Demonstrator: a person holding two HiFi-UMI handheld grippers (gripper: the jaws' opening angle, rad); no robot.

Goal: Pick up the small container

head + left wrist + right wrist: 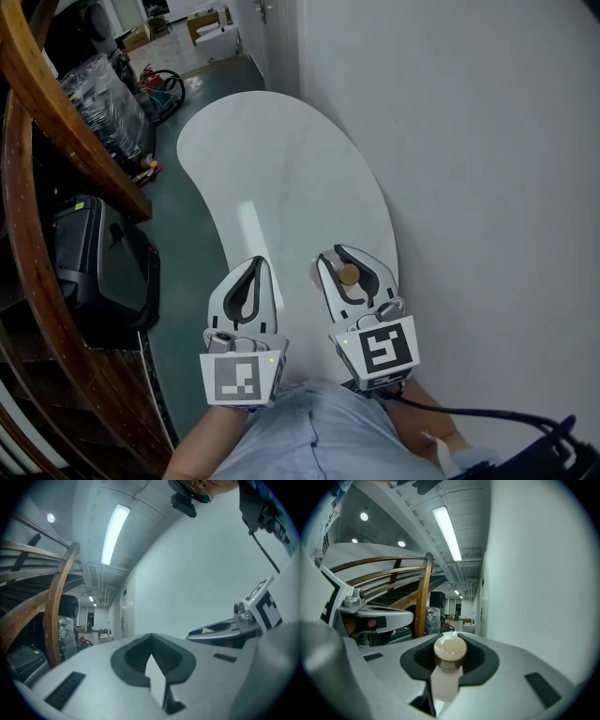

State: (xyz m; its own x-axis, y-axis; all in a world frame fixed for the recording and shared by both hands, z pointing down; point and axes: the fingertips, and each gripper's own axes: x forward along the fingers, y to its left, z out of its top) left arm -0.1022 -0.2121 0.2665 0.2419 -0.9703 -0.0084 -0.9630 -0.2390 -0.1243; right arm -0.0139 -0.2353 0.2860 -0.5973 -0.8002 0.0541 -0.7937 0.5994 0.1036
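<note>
Two grey-and-white handheld grippers hung over a white curved tabletop (pixel 281 169). The left gripper (pixel 255 264) had its jaws clenched together, empty. The right gripper (pixel 339 262) grasped the small container (pixel 448 670), a pale cylindrical body under a glossy, rounded tan cap (pixel 450 649), near the white wall (pixel 487 187).

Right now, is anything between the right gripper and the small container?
Nothing visible: the small container is clamped between the jaws of the right gripper. The left gripper is shut and empty, apart at its side.

a white, bean-shaped table (pixel 281 169) stands against the pale wall (pixel 487 141).
</note>
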